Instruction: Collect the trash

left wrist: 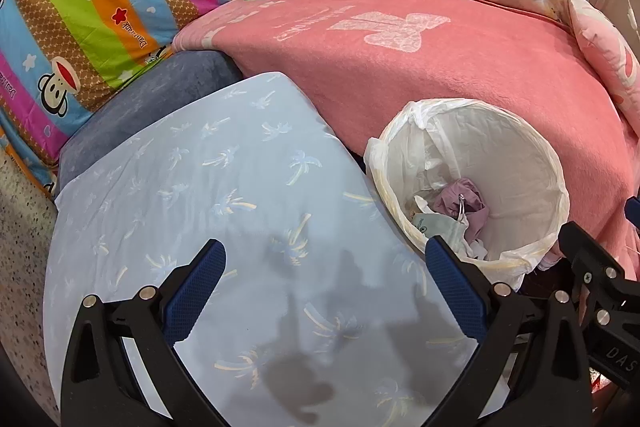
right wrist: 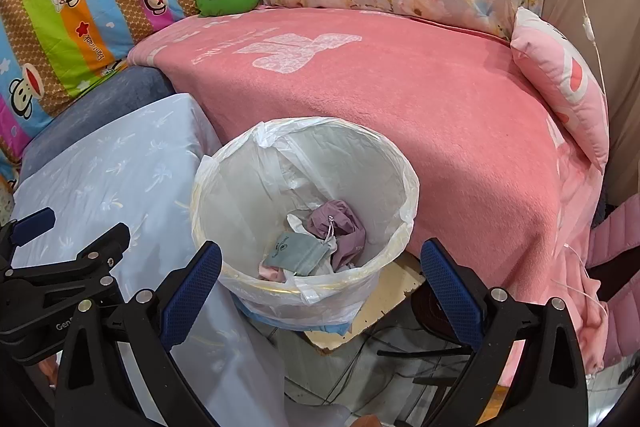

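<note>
Left gripper (left wrist: 320, 259): hanging released above the blue cloth (left wrist: 224, 187), gripping nothing.
Right gripper (right wrist: 320, 259): hovering spread wide over the bin (right wrist: 400, 163), empty.
Trash (right wrist: 316, 247): lying inside the bin, beside the pink blanket (right wrist: 420, 87) edge.

Trash bin (right wrist: 256, 163): round, upright, lined with white plastic bag (right wrist: 280, 147), bag edge folded over rim and knotted at far-left side. Stands between pale blue cloth-covered surface and pink blanket, close to both.

Inside, at bottom: crumpled mauve piece (right wrist: 340, 227) with small string tag; grey-blue packet (right wrist: 296, 253) with printed mark, lying in front of mauve piece and touching it; white crumpled scraps (right wrist: 294, 223) around them; bit of pink (right wrist: 266, 271) at near-left. Bin mostly unfilled.
</note>
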`<state>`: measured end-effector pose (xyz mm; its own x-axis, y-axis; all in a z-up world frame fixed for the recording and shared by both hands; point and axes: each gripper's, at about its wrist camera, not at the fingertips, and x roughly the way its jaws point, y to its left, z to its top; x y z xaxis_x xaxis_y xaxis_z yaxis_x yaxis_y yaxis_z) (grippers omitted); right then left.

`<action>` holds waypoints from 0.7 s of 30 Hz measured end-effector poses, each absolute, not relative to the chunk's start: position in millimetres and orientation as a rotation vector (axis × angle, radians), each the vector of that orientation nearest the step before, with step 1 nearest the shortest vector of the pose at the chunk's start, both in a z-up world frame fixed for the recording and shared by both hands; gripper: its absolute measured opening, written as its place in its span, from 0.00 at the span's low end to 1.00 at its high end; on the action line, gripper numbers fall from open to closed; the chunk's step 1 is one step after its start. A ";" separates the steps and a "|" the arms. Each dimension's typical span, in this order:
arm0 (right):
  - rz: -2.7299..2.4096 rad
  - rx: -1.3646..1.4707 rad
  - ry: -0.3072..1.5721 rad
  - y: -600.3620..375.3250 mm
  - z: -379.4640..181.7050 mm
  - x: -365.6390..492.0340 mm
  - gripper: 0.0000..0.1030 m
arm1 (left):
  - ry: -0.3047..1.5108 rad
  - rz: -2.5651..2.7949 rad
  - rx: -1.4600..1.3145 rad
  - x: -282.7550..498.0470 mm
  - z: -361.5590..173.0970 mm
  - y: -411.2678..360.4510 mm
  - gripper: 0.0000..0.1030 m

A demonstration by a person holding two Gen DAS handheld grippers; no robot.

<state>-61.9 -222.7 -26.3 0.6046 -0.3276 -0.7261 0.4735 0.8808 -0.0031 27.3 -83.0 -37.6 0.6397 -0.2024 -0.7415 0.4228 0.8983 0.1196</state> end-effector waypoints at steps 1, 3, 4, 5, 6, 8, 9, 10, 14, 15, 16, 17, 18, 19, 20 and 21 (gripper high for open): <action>-0.467 0.196 0.796 -222.8 -26.0 -61.6 0.94 | 0.803 -0.364 0.295 27.6 -37.6 -82.3 0.93; -0.469 0.197 0.796 -222.8 -26.2 -62.0 0.94 | 0.803 -0.363 0.297 27.5 -37.6 -81.9 0.93; -0.468 0.198 0.796 -223.0 -26.2 -61.7 0.94 | 0.803 -0.362 0.297 27.2 -37.7 -81.0 0.93; -0.467 0.198 0.796 -223.1 -26.1 -61.5 0.94 | 0.804 -0.361 0.295 27.4 -37.7 -81.1 0.93; -0.467 0.199 0.798 -222.8 -26.4 -61.7 0.94 | 0.807 -0.360 0.292 27.2 -37.9 -80.2 0.93; -0.468 0.196 0.798 -221.9 -26.9 -63.2 0.94 | 0.809 -0.357 0.288 27.5 -38.5 -77.2 0.93; -0.467 0.197 0.798 -221.5 -27.3 -63.9 0.94 | 0.810 -0.357 0.287 27.1 -38.7 -76.3 0.93; -0.468 0.197 0.799 -221.4 -27.4 -63.9 0.94 | 0.812 -0.358 0.287 26.7 -39.0 -75.5 0.93; -0.468 0.193 0.800 -218.2 -27.8 -66.7 0.94 | 0.819 -0.362 0.287 25.3 -39.7 -72.6 0.93; -0.469 0.192 0.800 -217.6 -27.7 -66.6 0.94 | 0.820 -0.362 0.287 25.0 -40.0 -71.8 0.93; -0.469 0.192 0.800 -216.4 -27.5 -67.5 0.94 | 0.820 -0.361 0.288 25.0 -39.8 -72.1 0.93; -0.469 0.193 0.800 -216.4 -27.5 -67.4 0.94 | 0.821 -0.362 0.288 25.0 -39.9 -72.0 0.93; -0.469 0.192 0.801 -216.4 -27.6 -67.3 0.94 | 0.821 -0.361 0.288 24.5 -40.3 -71.5 0.93; -0.469 0.192 0.801 -216.4 -27.6 -67.4 0.94 | 0.822 -0.360 0.288 24.5 -40.5 -71.2 0.93; -0.469 0.193 0.801 -216.4 -27.6 -67.4 0.94 | 0.823 -0.361 0.289 24.2 -40.6 -70.9 0.93; -0.469 0.195 0.802 -215.9 -27.6 -68.3 0.94 | 0.823 -0.361 0.289 23.8 -40.8 -70.4 0.93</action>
